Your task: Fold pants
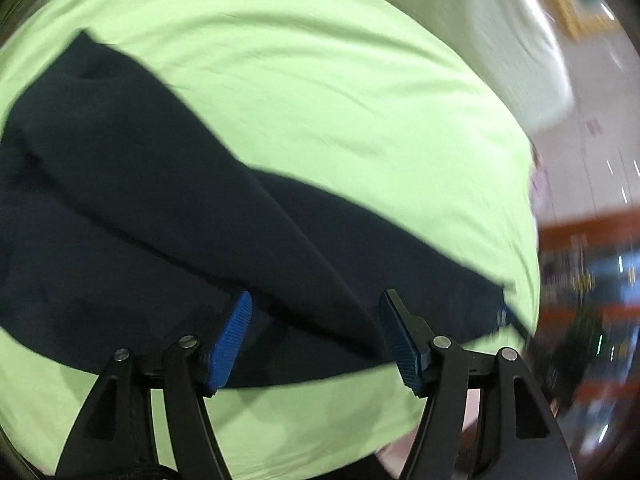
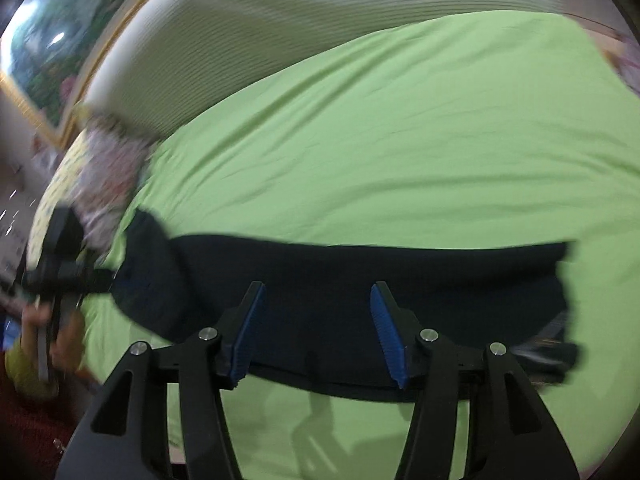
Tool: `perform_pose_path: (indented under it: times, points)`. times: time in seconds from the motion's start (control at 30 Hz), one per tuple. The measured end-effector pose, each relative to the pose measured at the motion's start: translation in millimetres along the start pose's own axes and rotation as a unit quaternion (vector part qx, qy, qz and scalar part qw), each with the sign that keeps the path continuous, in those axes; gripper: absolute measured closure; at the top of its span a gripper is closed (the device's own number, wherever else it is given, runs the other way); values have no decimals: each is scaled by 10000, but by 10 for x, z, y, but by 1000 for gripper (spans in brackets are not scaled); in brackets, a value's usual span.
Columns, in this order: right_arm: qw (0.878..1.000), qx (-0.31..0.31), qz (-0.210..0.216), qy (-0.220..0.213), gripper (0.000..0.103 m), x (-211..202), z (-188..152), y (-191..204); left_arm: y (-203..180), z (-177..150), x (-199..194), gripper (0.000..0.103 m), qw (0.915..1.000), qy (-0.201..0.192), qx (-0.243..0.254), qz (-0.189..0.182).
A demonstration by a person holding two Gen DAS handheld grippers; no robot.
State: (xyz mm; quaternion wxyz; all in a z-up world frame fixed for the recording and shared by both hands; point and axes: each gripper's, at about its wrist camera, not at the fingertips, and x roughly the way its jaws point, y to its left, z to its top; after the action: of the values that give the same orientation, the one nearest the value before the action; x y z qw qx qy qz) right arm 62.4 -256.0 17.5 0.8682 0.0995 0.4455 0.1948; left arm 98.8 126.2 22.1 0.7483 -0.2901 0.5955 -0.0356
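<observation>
I'm holding my left hand-held gripper (image 1: 316, 336) spread wide, blue pads (image 1: 232, 340) apart and pinching nothing, hovering just over the near edge of the dark navy pants (image 1: 160, 220). My right hand-held gripper (image 2: 316, 332) is also gaping open, empty, over the same dark pants (image 2: 360, 280). The pants are lying stretched in a long band across the near part of the bed, on the light green sheet (image 2: 380, 140). From the right wrist view, my left hand-held gripper (image 2: 60, 264) is showing at the pants' left end, blurred. Farther back, a ribbed white headboard (image 2: 260, 12) is running behind the sheet.
</observation>
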Motion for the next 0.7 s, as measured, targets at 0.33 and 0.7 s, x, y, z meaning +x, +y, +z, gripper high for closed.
perform_pose_path:
  times: [0.33, 0.7]
  points:
    - [9856, -1107, 987, 816, 48, 705, 40, 777, 154, 772, 166, 36, 9805, 156, -1433, 1337]
    - [9554, -1997, 1285, 1754, 74, 1426, -54, 1310, -35, 791, 488, 88, 9771, -14, -880, 1937]
